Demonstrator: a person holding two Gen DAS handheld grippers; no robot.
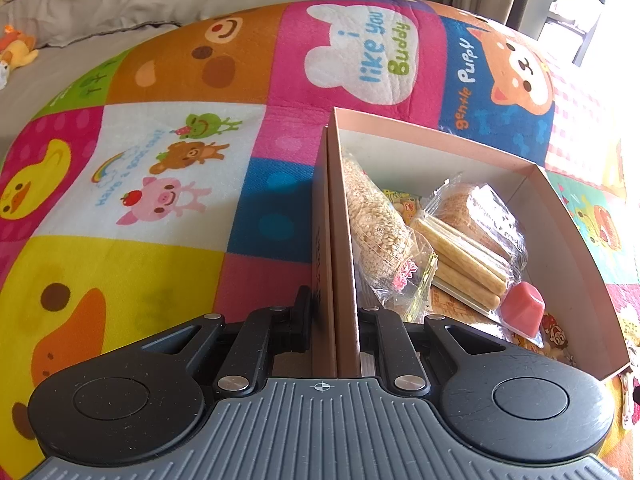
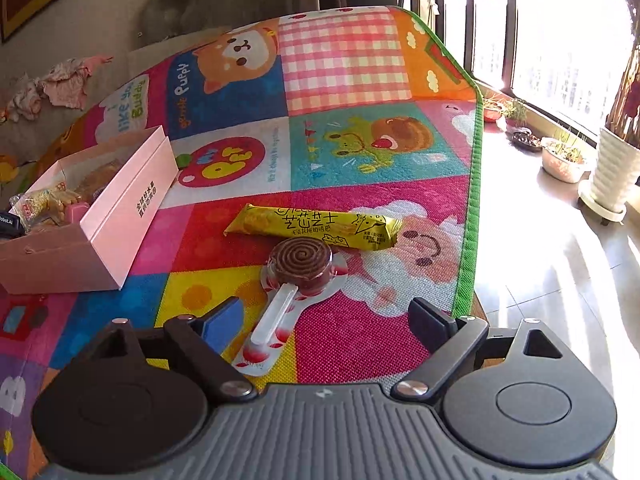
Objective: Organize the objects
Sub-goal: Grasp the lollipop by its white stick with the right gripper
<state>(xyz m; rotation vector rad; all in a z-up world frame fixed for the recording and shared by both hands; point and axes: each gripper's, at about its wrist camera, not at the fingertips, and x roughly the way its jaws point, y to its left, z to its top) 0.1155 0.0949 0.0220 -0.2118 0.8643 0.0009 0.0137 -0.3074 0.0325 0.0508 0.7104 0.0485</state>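
Cartoon play mat [image 2: 344,60] underneath. Pink box [image 2: 120,216] of snacks toward mat's left edge, wall pinched by left gripper [image 1: 336,320]. Yellow snack bar [image 2: 312,226] and spiral lollipop [image 2: 300,264] near green right edge, before wide-open, empty right gripper [image 2: 328,320].

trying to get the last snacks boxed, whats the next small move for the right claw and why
Probably ease the open right claw forward and down around the brown spiral lollipop in clear wrap: it lies loose on the mat, nearest, while the left claw steadies the pink cardboard box.

"gentle Puppy" on play mat [image 1: 468,80]
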